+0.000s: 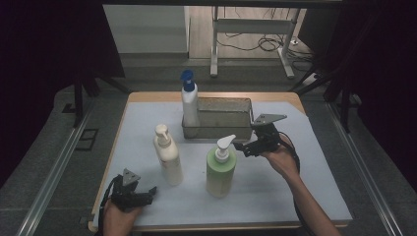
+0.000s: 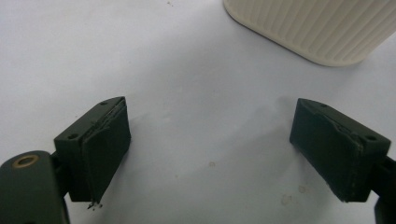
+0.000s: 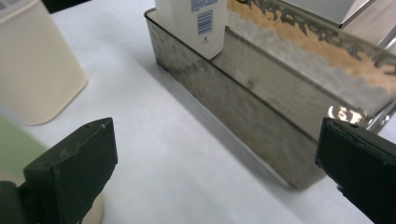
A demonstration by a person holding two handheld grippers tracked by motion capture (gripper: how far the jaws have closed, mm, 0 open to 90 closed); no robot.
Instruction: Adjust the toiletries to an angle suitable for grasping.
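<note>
done: blue-cap bottle [image 1: 190, 101] standing in tray [image 1: 241, 129] | left: green bottle [image 1: 221, 169], cream bottle [image 1: 168, 157] on desk [image 1: 275, 189] | right gripper [image 1: 242, 146] wide, empty, near green bottle | left gripper [image 1: 150, 192] wide, empty

I saw the green pump bottle [image 1: 221, 171] upright mid-counter, cream pump bottle [image 1: 168, 157] upright just left of it, apart.

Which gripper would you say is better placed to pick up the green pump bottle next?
Probably the right gripper: it hovers open just beside the green pump bottle, near its pump. The left gripper, also open, sits low by the cream bottle.
</note>
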